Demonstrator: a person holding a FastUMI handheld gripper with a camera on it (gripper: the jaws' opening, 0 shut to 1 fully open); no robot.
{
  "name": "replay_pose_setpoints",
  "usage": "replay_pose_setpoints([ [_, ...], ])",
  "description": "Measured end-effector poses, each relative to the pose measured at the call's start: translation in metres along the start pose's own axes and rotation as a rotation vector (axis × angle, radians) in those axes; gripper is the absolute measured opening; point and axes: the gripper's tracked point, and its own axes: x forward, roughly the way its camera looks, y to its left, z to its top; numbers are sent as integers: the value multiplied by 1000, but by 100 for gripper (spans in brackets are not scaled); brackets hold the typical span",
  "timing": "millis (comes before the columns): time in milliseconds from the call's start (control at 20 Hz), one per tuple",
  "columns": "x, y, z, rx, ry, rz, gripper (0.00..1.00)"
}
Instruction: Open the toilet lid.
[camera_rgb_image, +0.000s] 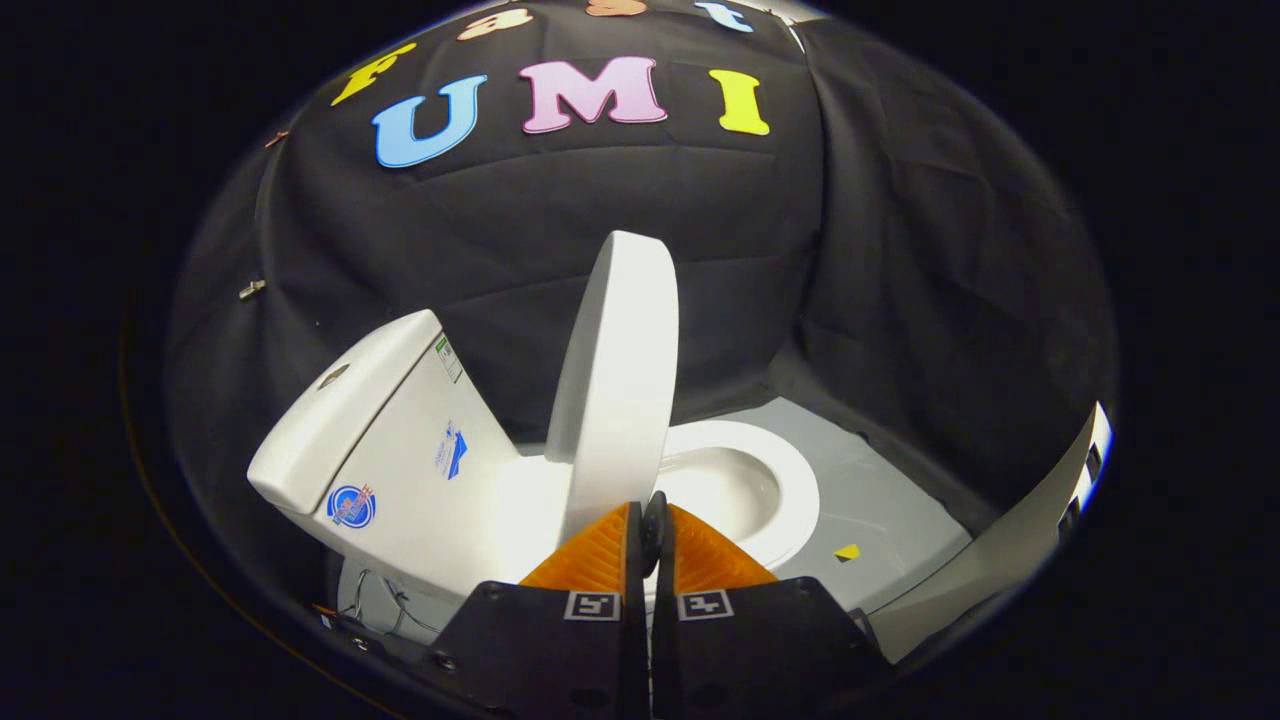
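Right now, from my remote seat, I see the gripper (652, 520) with its jaws drawn together, the two fingers (592, 556) almost meeting with only a thin dark slit between them; they seem to grip nothing, though the tips overlap the lower edge of the toilet lid (618, 380) and I cannot tell whether they touch it; the lid stands raised, close to upright and seen nearly edge-on, so its inner face is hidden from me and its hinge end is lost behind the finger tips; just ahead of the fingers and to the right of the lid lies the open toilet bowl (740, 480), its rim partly cut off by the lid and by the right finger; whether a separate seat ring rests on that rim I cannot make out; to the left of the lid sits the cistern (385, 440), tilted in this fisheye view, with a flush button (333, 375) on its top and stickers on its side too small to make out; some thin cables (385, 600) trail under the cistern, half hidden by the gripper body; beyond the bowl a pale grey floor (880, 500) carries a small yellow marker (847, 552); a light panel (1010, 560) rises at the far right, its extent unclear.
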Motion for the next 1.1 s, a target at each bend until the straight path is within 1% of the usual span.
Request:
replay_pose_setpoints([
  [200,-8,27,4,-44,-37,-2,6],
  [350,-16,51,7,-80,-62,14,6],
  [550,-24,78,10,-187,-118,18,6],
  [650,-27,96,10,-220,-142,26,7],
  [800,-31,120,7,-228,-153,46,7],
  [1100,-31,149,4,-302,-185,23,7],
])
